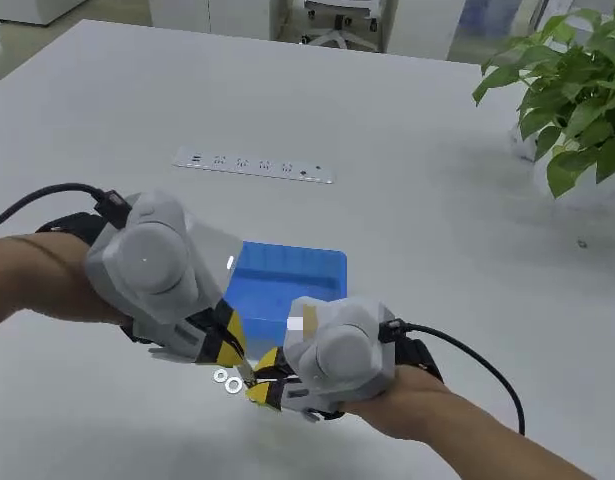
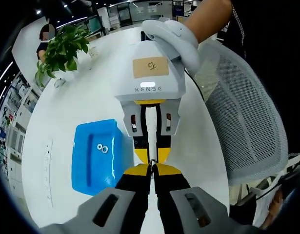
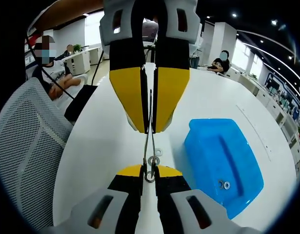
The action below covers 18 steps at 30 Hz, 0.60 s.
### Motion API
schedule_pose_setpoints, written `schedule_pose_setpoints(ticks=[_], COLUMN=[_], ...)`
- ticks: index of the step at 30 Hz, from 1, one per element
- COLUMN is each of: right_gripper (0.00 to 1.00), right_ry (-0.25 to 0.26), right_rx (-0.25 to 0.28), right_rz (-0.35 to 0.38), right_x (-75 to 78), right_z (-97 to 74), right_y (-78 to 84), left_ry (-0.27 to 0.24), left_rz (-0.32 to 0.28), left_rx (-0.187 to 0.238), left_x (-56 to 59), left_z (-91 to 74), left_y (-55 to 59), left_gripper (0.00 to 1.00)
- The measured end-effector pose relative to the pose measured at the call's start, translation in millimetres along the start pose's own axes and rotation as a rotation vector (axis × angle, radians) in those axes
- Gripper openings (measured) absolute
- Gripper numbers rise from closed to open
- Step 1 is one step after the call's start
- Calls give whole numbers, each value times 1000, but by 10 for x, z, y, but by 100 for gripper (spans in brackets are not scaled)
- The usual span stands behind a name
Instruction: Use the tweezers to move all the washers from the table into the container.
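— What's where on the bench (image 1: 417, 200)?

— The blue container (image 1: 297, 252) lies just past both hands, with a pair of washers (image 2: 100, 146) in it. The left hand-held gripper (image 2: 150, 168) and right hand-held gripper (image 3: 150, 171) meet tip to tip, each pressed together on the tweezers (image 3: 150, 141), whose long axis runs straight from one to the other.

— And the loose washers (image 1: 233, 385)?

— Two, on the bench just under the tweezers, nearest the right one's jaws, with the container close beyond. I'd judge the next move is a short dip down, not a reach.
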State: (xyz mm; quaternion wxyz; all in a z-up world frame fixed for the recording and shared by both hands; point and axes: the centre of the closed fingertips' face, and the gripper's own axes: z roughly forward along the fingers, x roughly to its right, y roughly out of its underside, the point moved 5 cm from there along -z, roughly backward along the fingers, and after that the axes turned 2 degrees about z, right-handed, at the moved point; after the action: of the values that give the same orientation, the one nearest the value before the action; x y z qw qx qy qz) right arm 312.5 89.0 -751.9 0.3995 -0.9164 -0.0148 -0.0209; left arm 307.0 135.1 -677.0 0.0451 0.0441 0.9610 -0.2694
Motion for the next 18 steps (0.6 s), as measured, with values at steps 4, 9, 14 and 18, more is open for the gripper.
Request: schedule_pose_setpoints(ticks=[4, 9, 14, 18], right_gripper=[11, 11, 11, 11], right_ry=[-5, -11, -12, -11], right_rx=[-1, -1, 4, 10], right_rz=[3, 12, 22, 31], right_x=[-14, -28, -26, -19], right_z=[22, 40, 52, 52], right_y=[16, 30, 47, 52], left_ry=[5, 10, 11, 11], left_rz=[0, 1, 2, 5], left_rx=[-7, -16, -16, -17], left_x=[6, 9, 1, -8], left_z=[22, 44, 58, 63], left_y=[14, 23, 26, 18], left_gripper=[7, 7, 7, 7])
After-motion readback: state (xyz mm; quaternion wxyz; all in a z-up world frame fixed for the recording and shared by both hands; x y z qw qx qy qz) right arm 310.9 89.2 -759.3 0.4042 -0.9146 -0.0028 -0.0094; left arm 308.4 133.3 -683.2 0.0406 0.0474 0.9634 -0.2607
